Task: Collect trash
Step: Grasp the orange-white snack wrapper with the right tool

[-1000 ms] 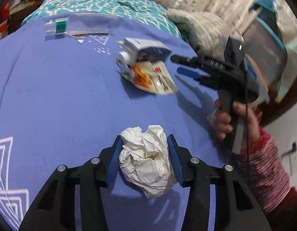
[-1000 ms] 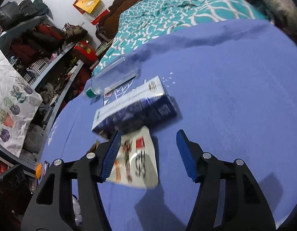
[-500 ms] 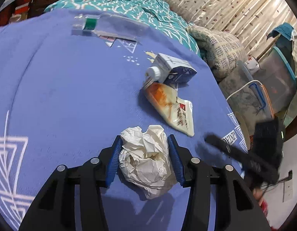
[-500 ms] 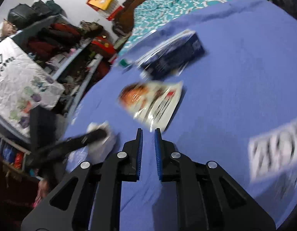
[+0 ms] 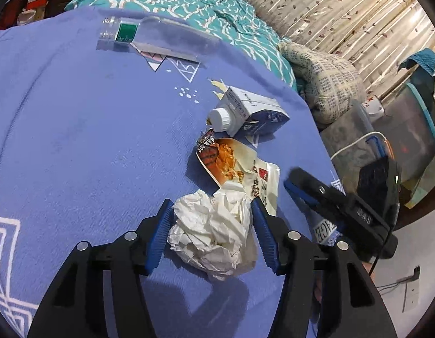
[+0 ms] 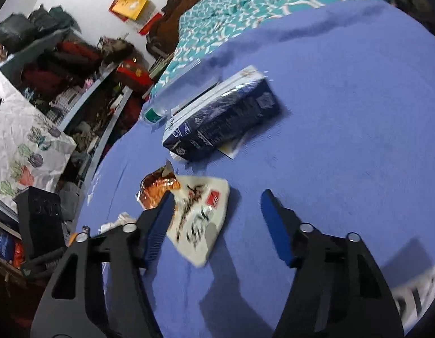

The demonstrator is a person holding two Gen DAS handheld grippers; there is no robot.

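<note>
Trash pick-up under way on a blue sheet (image 5: 90, 140): the left tool (image 5: 211, 204) carries a wad of crumpled paper (image 5: 212, 231) between its blue pads, apparently clear of the cloth, to judge by the shadow beneath it. Its jaws have just been easing apart, though the pads look to be touching the wad on both sides. The right tool (image 6: 217, 197), whose jaws have just been opening, stands at a middling spread with nothing gripped, low over a torn snack wrapper (image 6: 200, 214) that lies flat on the sheet; one finger overlaps the wrapper's edge while the other is over bare cloth beside it. Just beyond the wrapper lies a dark blue carton (image 6: 223, 118) with a white cap, on its side, and farther back a clear plastic bottle (image 5: 158, 35), uncapped, also on its side. The step in hand appears to be taking the wrapper. A flat foil sheet gives little to pinch, so the right tool would do best to centre over the crinkled, raised orange end, press lightly into the soft cloth and close fully before lifting. The left tool should loosen no further, or the light wad may drop. The two tools sit near each other, so the lift calls for care to avoid a knock.
</note>
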